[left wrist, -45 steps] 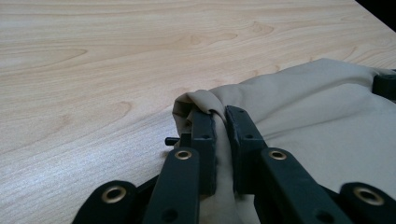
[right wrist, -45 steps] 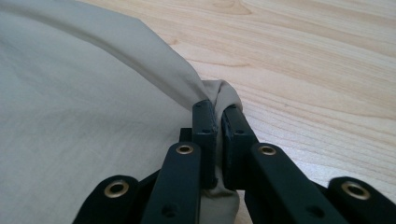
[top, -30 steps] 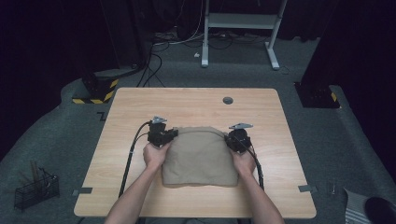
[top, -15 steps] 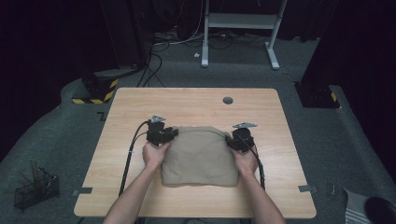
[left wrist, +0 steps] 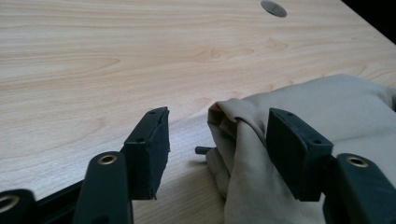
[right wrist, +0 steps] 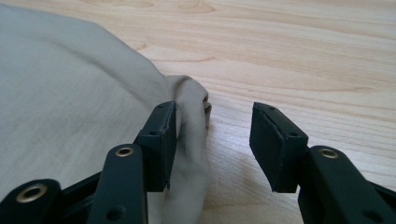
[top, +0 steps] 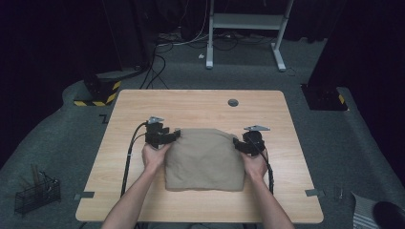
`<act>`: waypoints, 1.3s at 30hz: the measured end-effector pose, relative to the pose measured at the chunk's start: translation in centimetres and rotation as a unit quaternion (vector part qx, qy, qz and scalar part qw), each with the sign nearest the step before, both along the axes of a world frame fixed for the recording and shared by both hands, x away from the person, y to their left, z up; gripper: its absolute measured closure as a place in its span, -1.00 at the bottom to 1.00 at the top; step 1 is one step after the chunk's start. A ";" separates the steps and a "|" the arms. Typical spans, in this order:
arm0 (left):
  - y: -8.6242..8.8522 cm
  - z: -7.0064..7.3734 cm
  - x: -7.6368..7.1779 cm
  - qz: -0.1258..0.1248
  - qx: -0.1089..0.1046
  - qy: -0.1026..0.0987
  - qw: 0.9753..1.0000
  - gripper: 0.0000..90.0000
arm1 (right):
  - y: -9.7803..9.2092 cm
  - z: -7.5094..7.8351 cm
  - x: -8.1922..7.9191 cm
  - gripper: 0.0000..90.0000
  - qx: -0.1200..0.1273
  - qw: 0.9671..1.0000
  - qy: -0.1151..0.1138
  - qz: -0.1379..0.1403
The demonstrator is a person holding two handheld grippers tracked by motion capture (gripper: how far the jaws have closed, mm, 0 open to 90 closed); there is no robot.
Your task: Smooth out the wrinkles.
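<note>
Beige folded cloth point(top: 204, 160) at near-centre of wooden table point(top: 200, 102), left gripper point(left wrist: 217, 149) and right gripper point(right wrist: 212, 140) jaws apart astride its far corners, grommet hole point(top: 233, 102) beyond, pen basket point(top: 36, 193) on floor.

High view overhead; claw views low, close; all share cloth point(top: 204, 160).

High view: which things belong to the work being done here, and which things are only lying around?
Part of the work:
- beige cloth, folded on the table
- left gripper, open at the cloth's far left corner
- right gripper, open at its far right corner

Just lying about:
- wire basket on the floor
- white frame behind the table
- floor cables
</note>
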State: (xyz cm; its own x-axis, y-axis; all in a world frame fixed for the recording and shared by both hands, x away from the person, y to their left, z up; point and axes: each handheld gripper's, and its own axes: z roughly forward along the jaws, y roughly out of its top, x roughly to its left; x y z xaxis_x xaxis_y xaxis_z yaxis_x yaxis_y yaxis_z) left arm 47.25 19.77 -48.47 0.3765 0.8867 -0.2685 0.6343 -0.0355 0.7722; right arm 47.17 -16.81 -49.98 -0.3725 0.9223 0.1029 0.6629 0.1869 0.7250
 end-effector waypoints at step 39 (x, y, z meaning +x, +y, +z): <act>-4.2 -1.1 -1.1 -0.067 0.097 -0.015 0.993 -0.15 | 1.1 -1.5 -1.0 0.21 -0.027 0.998 0.008 0.058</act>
